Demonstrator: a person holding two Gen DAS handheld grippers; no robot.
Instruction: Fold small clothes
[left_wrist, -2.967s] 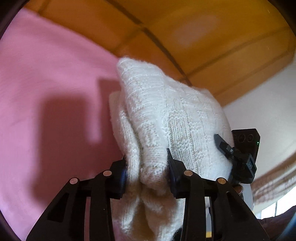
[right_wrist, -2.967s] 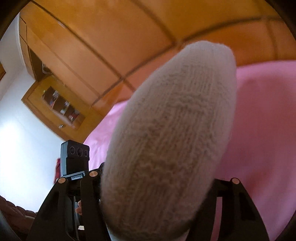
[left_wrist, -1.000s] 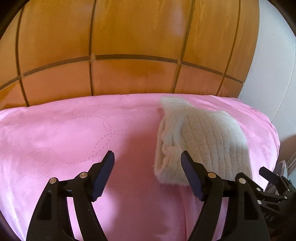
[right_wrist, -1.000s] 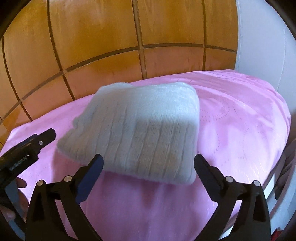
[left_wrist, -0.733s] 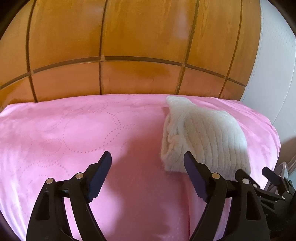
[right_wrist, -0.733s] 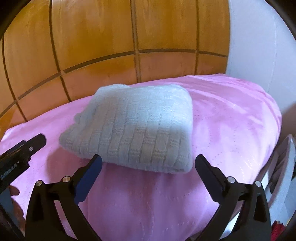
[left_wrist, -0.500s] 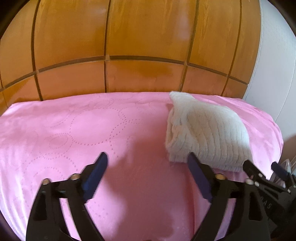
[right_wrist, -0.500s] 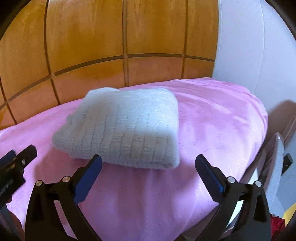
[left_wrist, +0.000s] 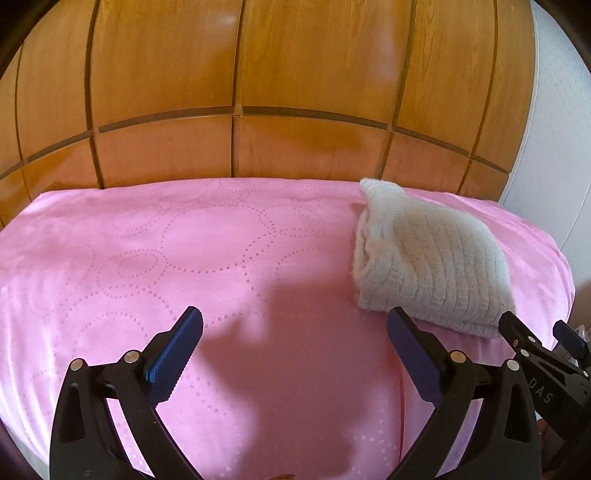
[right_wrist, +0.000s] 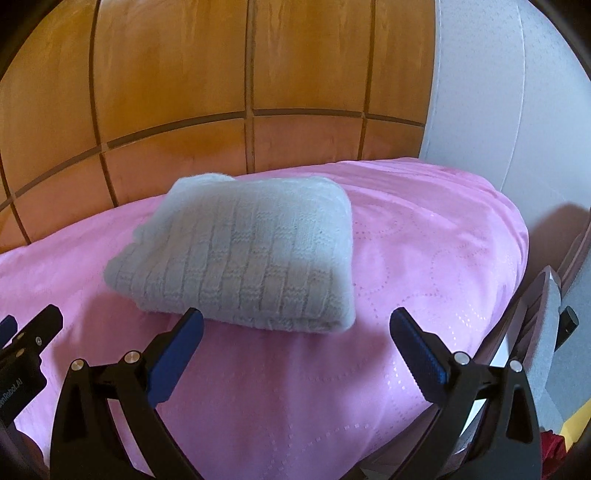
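Pink bedspread (left_wrist: 221, 258) runs from bare cloth on the left to the knit (left_wrist: 428, 266) near its right edge, in front of the wooden headboard (left_wrist: 236, 74). That folded cream bundle lies flat and untouched. The left gripper (left_wrist: 294, 341), jaws spread and empty, has the knit ahead and off to its right. The right gripper (right_wrist: 296, 339), jaws likewise spread and empty, looks nearer, with the knit (right_wrist: 243, 254) just ahead and slightly left, its long axis running across the jaws. No containers show. The fold looks done.

Pink bedspread (left_wrist: 207, 258) before wooden panelled headboard (left_wrist: 236, 74).
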